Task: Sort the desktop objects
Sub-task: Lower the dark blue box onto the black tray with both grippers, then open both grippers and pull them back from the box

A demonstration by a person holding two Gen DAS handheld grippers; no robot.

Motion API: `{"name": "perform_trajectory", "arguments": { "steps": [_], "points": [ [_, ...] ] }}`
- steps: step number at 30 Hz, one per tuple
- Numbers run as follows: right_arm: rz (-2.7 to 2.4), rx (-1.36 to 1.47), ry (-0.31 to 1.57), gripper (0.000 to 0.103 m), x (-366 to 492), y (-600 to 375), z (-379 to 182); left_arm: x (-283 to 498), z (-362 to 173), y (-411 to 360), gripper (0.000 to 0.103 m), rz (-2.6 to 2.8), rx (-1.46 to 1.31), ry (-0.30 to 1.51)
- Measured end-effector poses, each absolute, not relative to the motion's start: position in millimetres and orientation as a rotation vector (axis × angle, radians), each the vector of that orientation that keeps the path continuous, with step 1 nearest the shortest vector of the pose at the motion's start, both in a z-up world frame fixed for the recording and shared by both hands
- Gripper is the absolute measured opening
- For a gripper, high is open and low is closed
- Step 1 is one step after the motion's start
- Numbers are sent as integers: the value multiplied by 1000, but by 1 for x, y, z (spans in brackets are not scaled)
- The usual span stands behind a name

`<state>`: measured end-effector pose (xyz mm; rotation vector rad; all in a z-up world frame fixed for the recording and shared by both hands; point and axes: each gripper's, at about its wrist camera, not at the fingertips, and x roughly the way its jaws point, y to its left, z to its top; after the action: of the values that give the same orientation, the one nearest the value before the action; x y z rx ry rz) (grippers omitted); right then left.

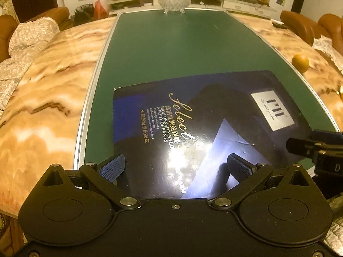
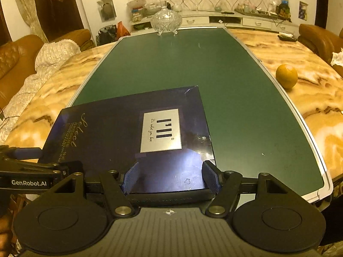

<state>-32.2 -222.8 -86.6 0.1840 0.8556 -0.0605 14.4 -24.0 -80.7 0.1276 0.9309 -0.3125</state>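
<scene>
A flat dark blue box (image 1: 193, 124) printed "Select" with a silver label lies on the green mat (image 1: 171, 49) at the near end. It also shows in the right wrist view (image 2: 120, 132). My left gripper (image 1: 176, 167) is open, its blue pads above the box's near left part. My right gripper (image 2: 171, 176) is open, its pads either side of the box's near right corner, just above it. The right gripper also shows in the left wrist view (image 1: 304, 147). An orange (image 2: 286, 76) sits on the marble table right of the mat.
A cut-glass lidded bowl (image 2: 166, 20) stands at the mat's far end. The marble table (image 2: 289, 49) surrounds the mat. A remote (image 2: 286, 38) lies at far right. Brown leather sofas (image 2: 19, 53) with a white cushion flank the table.
</scene>
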Motion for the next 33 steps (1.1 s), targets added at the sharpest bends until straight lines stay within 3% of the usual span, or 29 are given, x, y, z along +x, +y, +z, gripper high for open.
{"name": "perform_trajectory", "arguments": {
  "steps": [20, 33],
  "points": [
    [-89, 74, 843, 71, -46, -193, -92, -13, -86, -26, 103, -357, 186, 871],
    [-76, 180, 887, 84, -53, -199, -97, -19, -86, 2, 103, -271, 18, 979]
  ]
}}
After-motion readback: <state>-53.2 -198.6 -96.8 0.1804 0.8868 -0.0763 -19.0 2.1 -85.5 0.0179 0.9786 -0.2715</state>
